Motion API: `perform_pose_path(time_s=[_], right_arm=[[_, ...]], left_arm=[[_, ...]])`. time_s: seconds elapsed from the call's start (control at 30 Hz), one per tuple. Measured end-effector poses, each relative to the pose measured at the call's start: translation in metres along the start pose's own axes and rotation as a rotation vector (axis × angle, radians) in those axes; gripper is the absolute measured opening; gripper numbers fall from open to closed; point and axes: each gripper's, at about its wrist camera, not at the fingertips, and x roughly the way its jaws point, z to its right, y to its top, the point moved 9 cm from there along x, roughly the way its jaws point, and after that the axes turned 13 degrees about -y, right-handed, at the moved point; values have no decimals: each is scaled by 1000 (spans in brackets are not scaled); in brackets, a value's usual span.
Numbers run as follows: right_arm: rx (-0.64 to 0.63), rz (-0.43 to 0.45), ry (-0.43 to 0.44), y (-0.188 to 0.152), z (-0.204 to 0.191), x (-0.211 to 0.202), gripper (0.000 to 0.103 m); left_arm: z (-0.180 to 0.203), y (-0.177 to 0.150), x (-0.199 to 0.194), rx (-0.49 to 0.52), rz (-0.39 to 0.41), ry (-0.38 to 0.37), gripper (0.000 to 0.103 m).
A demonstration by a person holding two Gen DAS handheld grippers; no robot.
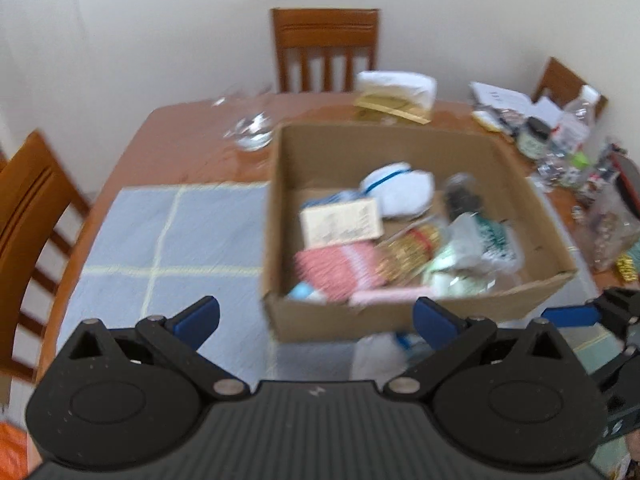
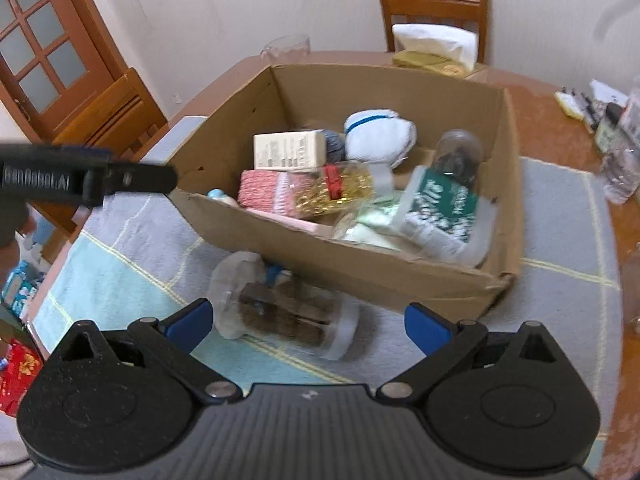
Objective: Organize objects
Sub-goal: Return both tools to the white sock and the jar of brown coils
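An open cardboard box (image 1: 400,320) (image 2: 400,276) stands on the blue checked mat (image 1: 180,240) (image 2: 132,256). Inside lie a white cloth (image 2: 376,136), a cream carton (image 2: 288,150), a pink knit piece (image 2: 264,190), a gold packet (image 2: 336,196), a green packet (image 2: 440,204) and several other items. A clear plastic jar (image 2: 280,312) (image 1: 376,354) with brown contents lies on its side in front of the box. My right gripper (image 2: 308,322) hangs open just above the jar, one finger on each side. My left gripper (image 1: 316,316) is open and holds nothing, near the box's front wall.
Wooden chairs (image 1: 326,48) (image 1: 28,240) stand around the brown table (image 1: 180,148). A tissue box (image 1: 396,92), a glass bowl (image 1: 252,130) and a heap of bottles and papers (image 1: 560,132) sit at the back and right. A door (image 2: 44,48) is at the left.
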Motion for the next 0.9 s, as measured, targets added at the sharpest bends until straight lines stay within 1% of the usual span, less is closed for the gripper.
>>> perform_pose_path(time_s=[0.13, 0.23, 0.3, 0.47, 0.53, 0.6, 0.77, 0.9], right_arm=[[35, -27, 15, 1, -13, 13, 103], [46, -39, -16, -1, -23, 24, 103], [55, -44, -19, -1, -30, 30, 103], [51, -27, -131, 0, -35, 44, 103], [64, -36, -158, -3, -32, 50, 103], [79, -43, -194, -7, -27, 54, 103], [126, -61, -242, -16, -6, 62, 103], [127, -67, -322, -26, 16, 69, 103]], left_arm=[[-24, -21, 2, -60, -19, 81, 102], [-34, -32, 4, -69, -38, 98, 102], [-38, -38, 6, -71, -57, 90, 102], [-38, -48, 10, -60, -79, 71, 102], [-37, -51, 13, -56, -92, 64, 102], [-34, -54, 14, -49, -105, 52, 102], [-27, -59, 21, -27, -129, 23, 102], [-16, -59, 28, -2, -142, -20, 102]])
